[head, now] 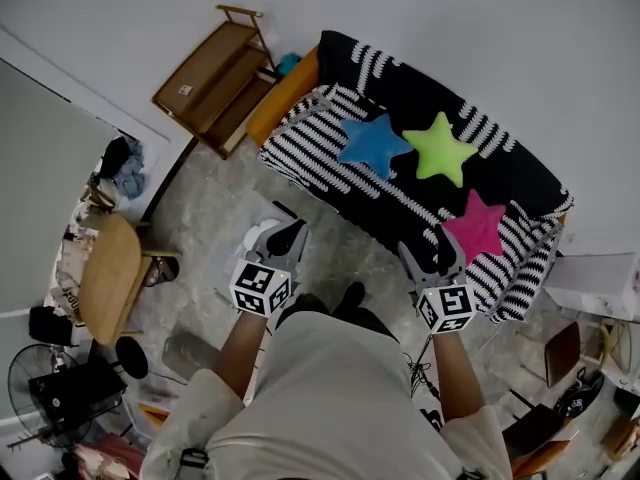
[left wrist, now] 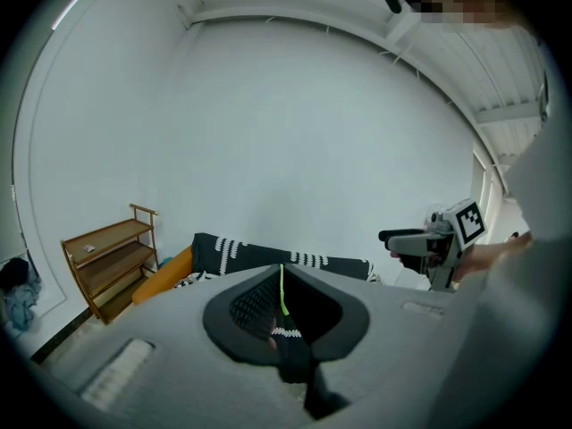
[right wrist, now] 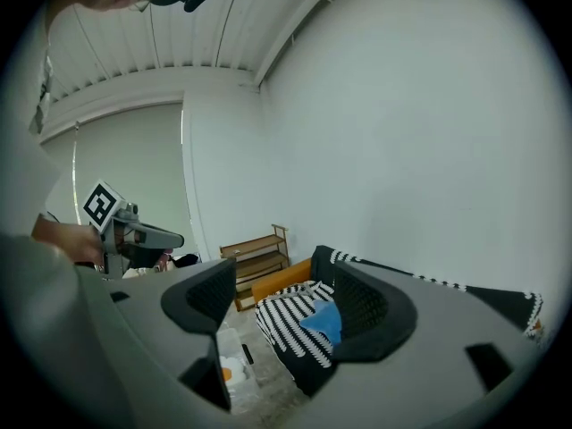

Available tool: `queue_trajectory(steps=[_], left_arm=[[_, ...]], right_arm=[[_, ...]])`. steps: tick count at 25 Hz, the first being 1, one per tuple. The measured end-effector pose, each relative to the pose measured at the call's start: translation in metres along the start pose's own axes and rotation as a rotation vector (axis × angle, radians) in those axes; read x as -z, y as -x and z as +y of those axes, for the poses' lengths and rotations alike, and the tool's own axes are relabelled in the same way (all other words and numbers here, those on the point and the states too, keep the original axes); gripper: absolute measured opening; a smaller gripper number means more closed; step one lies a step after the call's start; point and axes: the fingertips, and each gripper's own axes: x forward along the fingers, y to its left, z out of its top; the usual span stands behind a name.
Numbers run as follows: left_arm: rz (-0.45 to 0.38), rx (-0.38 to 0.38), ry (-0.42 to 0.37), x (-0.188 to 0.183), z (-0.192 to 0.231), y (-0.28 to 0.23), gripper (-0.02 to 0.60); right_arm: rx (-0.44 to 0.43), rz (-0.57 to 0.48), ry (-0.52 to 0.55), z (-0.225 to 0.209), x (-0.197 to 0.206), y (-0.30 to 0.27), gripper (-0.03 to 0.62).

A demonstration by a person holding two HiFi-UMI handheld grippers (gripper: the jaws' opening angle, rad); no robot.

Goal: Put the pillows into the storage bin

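wall white | floor grey marbled | striped sofa, wooden shelf, round table

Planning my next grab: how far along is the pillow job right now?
Done: nothing yet; no pillow shows in the clear bin on the floor. In hand: nothing; the right gripper is open and empty, the left gripper shut and empty, both held out toward the sofa. Left: the blue pillow, green pillow and pink pillow all lie on the sofa and each has to go in.

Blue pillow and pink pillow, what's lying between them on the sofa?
The green pillow lies between them on the sofa, shown in the head view.
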Motion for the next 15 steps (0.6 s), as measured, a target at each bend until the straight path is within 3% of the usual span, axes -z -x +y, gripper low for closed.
queue_trajectory(steps=[9, 15], left_arm=[[0.034, 0.014, -0.006, 0.003, 0.021, -0.038, 0.021], [0.064, 0.072, 0.008, 0.009, 0.052, -0.069, 0.021]], right_arm=[[0.010, 0.054, -0.007, -0.016, 0.011, -0.036, 0.330], [0.047, 0.110, -0.016, -0.018, 0.020, -0.072, 0.333]])
